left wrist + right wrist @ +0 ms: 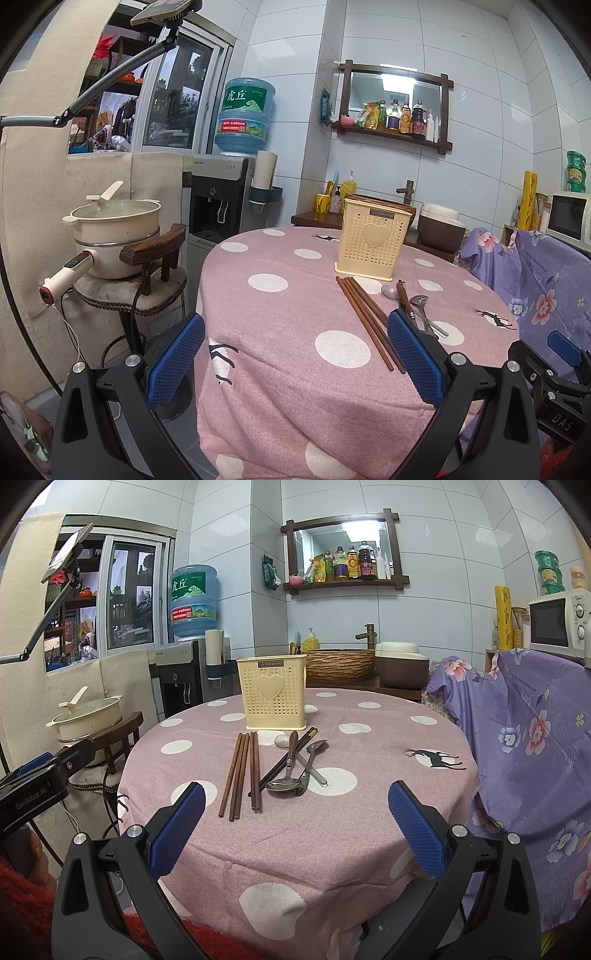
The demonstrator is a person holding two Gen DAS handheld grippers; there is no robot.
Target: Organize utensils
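A cream perforated utensil holder (272, 693) with a heart stands upright at the far middle of the round pink dotted table (332, 834); it also shows in the left wrist view (373, 238). In front of it lie several brown chopsticks (242, 773), side by side, also seen in the left wrist view (369, 321). Right of them is a crossed pile of metal spoons (291, 775) and dark chopsticks, partly hidden by my finger in the left wrist view (421, 310). My left gripper (295, 358) and right gripper (295, 827) are open and empty, near the table's front edge.
A cream pot (114, 240) sits on a stool left of the table. A water dispenser (221, 195) stands behind. A chair draped in purple floral cloth (524, 738) is close on the right. A basin, rice cooker (400, 664) and microwave (557, 626) stand at the back.
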